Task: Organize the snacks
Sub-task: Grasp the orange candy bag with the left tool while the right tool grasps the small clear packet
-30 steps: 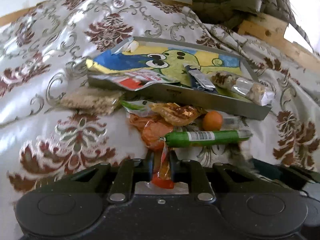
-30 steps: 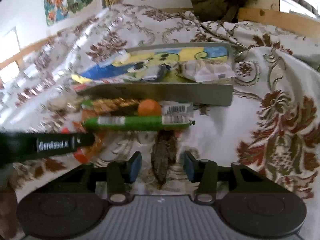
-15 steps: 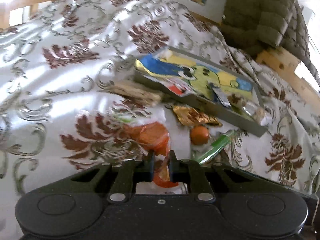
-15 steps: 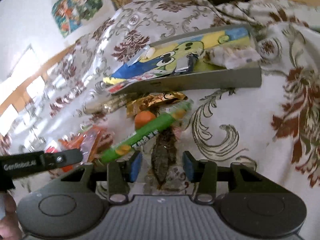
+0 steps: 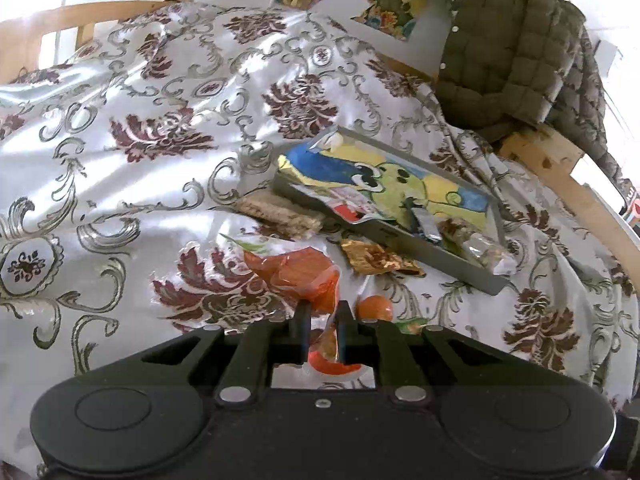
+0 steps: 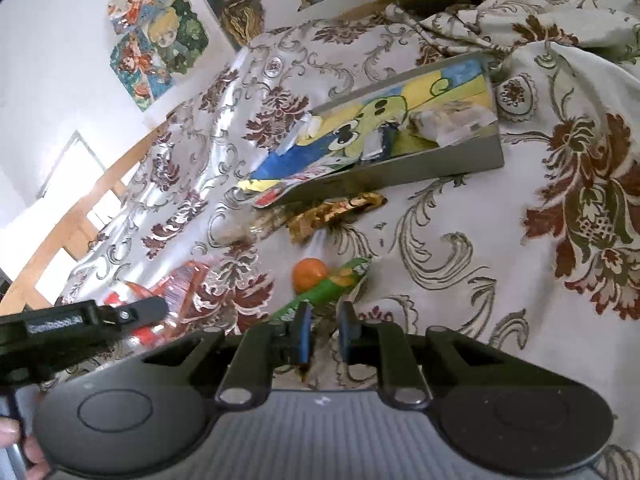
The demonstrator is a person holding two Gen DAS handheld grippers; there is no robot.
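My left gripper (image 5: 322,330) is shut on an orange snack packet (image 5: 304,278) and holds it off the patterned cloth. My right gripper (image 6: 323,334) is shut on the end of a green stick snack (image 6: 328,288), next to an orange ball (image 6: 310,273). A grey tray (image 5: 436,252) with a cartoon-printed bag (image 5: 392,184) and small wrapped snacks lies beyond; it also shows in the right wrist view (image 6: 420,168). A gold wrapper (image 5: 376,258) and a beige cracker pack (image 5: 280,212) lie in front of the tray.
A white and maroon floral cloth (image 5: 160,152) covers the surface in loose folds. An olive quilted jacket (image 5: 516,52) hangs at the back right over a wooden frame (image 5: 560,176). Posters (image 6: 160,48) are on the wall. My left gripper shows at the right wrist view's left edge (image 6: 80,324).
My right gripper has closed on the green stick snack, which has turned from crosswise to lengthwise. My left gripper has drawn the orange packet back and left, away from the tray.
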